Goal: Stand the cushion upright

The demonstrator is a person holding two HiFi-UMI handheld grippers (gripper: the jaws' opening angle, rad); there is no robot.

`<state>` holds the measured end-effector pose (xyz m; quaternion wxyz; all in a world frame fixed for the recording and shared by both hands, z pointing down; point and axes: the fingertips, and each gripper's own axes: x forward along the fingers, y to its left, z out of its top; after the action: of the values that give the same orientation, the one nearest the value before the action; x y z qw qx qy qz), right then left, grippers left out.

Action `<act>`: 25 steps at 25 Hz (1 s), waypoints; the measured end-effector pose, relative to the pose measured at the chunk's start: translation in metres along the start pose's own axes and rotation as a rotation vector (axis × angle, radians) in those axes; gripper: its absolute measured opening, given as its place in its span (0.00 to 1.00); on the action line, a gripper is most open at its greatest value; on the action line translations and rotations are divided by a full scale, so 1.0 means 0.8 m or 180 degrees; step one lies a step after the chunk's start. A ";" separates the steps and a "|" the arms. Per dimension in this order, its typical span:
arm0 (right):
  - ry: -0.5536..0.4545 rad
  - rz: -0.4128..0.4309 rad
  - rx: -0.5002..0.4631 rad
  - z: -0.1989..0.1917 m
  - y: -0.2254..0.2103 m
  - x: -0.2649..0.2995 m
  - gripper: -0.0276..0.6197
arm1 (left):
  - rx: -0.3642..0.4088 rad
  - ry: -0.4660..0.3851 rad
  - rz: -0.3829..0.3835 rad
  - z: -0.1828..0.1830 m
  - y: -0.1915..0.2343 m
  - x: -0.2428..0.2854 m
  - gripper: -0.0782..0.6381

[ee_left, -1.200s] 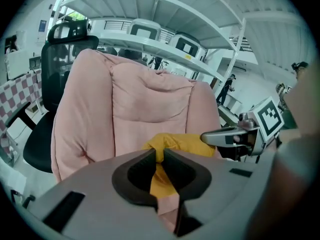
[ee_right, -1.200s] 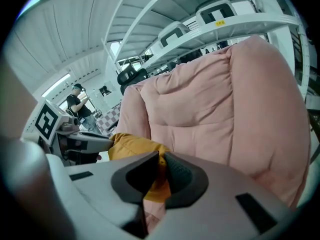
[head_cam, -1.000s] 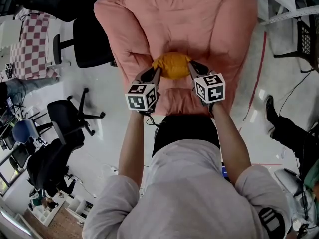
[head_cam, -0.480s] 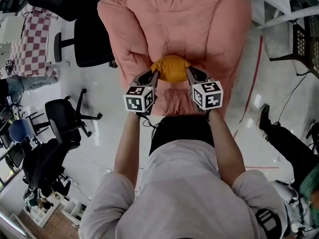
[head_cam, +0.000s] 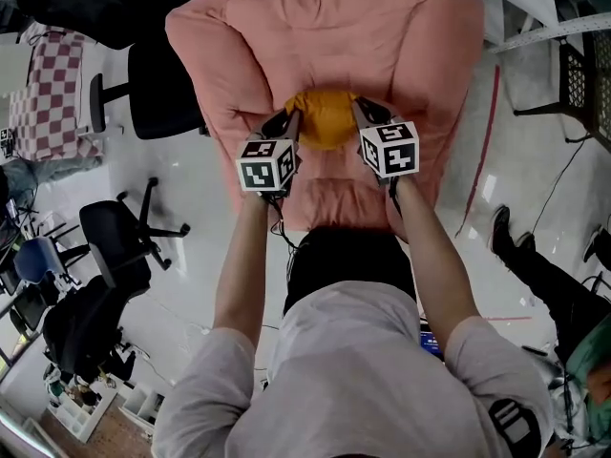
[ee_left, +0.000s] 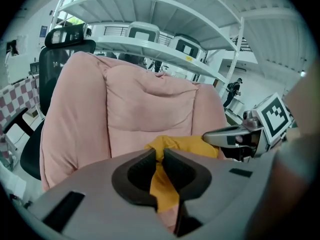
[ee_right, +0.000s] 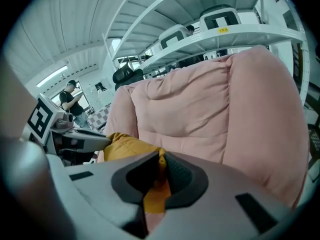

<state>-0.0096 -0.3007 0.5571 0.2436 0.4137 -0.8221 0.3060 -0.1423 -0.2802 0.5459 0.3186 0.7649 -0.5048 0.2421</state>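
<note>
1. Over the seat of a pink armchair (head_cam: 382, 46), close before its backrest, is the yellow cushion (head_cam: 326, 120), bunched into a rounded lump.
2. The left gripper (head_cam: 286, 124) meets the cushion at its left side and the right gripper (head_cam: 361, 114) meets it at its right side, so the cushion is between the two.
3. The left gripper view shows its two dark jaws nearly together, with a fold of the yellow cloth pinched between them; the cloth hangs down below the pads.
4. The right gripper view shows the same: its jaws are drawn close and nip an edge of the yellow cloth, which runs down between them.
5. Both grippers point forward and downward toward the armchair, and the person's arms are stretched out side by side.
6. Whether the cushion rests on the seat or is lifted off it cannot be told.
7. A black office chair (head_cam: 158, 84) stands just beside the armchair's left arm, and a checked cloth (head_cam: 52, 93) lies farther left.
8. White shelves (ee_left: 165, 46) rise behind the armchair.
9. A red line (head_cam: 484, 151) runs along the pale floor at the armchair's right.
</note>
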 end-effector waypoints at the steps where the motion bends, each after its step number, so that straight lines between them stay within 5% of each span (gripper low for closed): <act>1: -0.0007 -0.0004 -0.0006 0.004 -0.001 0.005 0.10 | -0.0014 -0.0012 0.0012 0.003 0.004 0.004 0.19; 25: -0.0033 -0.0122 -0.0082 0.056 -0.034 0.080 0.10 | -0.0140 -0.0067 0.0190 0.051 0.061 0.074 0.19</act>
<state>-0.0281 -0.3792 0.5761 0.2506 0.4278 -0.8191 0.2885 -0.1635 -0.3610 0.5712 0.3227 0.7448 -0.5359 0.2323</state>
